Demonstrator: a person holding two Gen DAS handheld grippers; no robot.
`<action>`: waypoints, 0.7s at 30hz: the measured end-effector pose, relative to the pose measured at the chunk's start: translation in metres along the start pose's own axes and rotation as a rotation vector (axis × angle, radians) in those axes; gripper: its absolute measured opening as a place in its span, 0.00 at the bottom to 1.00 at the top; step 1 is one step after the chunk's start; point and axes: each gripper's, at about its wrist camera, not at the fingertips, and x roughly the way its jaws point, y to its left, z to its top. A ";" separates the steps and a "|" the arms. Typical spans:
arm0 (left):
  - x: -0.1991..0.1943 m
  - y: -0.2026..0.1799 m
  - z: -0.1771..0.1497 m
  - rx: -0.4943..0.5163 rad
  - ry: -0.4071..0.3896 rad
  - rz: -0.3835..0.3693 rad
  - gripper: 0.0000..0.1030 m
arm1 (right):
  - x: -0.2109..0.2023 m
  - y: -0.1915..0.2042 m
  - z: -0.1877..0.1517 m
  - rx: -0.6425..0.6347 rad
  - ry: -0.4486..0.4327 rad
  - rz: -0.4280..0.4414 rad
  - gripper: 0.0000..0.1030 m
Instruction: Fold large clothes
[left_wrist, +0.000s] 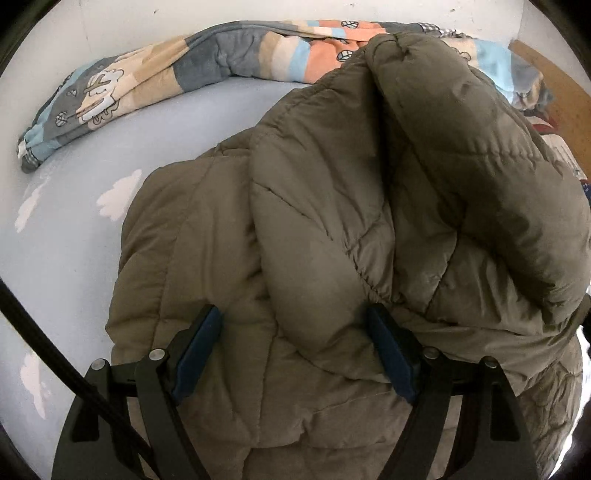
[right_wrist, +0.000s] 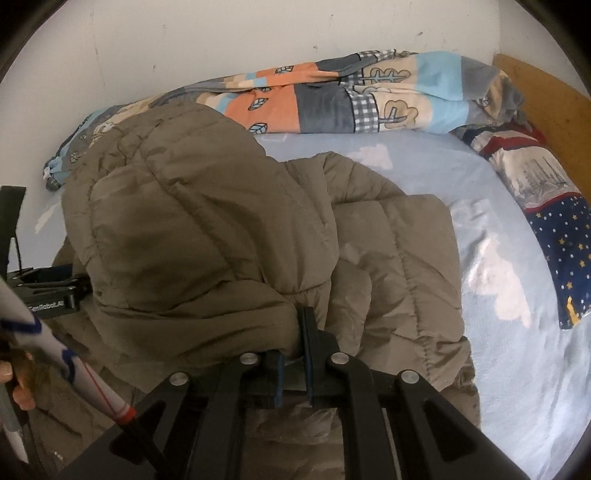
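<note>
On the pale blue bed sheet (right_wrist: 461, 192), the puffy olive quilted jacket (left_wrist: 332, 221) looks light, soft, slippery; left gripper (left_wrist: 295, 354) jaws gape, right gripper (right_wrist: 293, 363) jaws pinch its hem, a sound hold.

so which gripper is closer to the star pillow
Right. The right gripper sits at the jacket edge nearer the star pillow; the left gripper works the jacket's far side.
</note>
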 end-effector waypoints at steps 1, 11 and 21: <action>0.000 0.001 0.001 0.000 0.001 0.000 0.79 | -0.005 0.001 0.002 -0.020 0.011 0.008 0.12; 0.000 0.005 0.002 -0.003 -0.007 -0.006 0.79 | -0.077 0.010 0.032 -0.128 -0.160 -0.021 0.25; -0.002 0.002 -0.004 0.002 -0.033 0.000 0.82 | 0.028 0.018 0.021 0.016 -0.006 0.010 0.33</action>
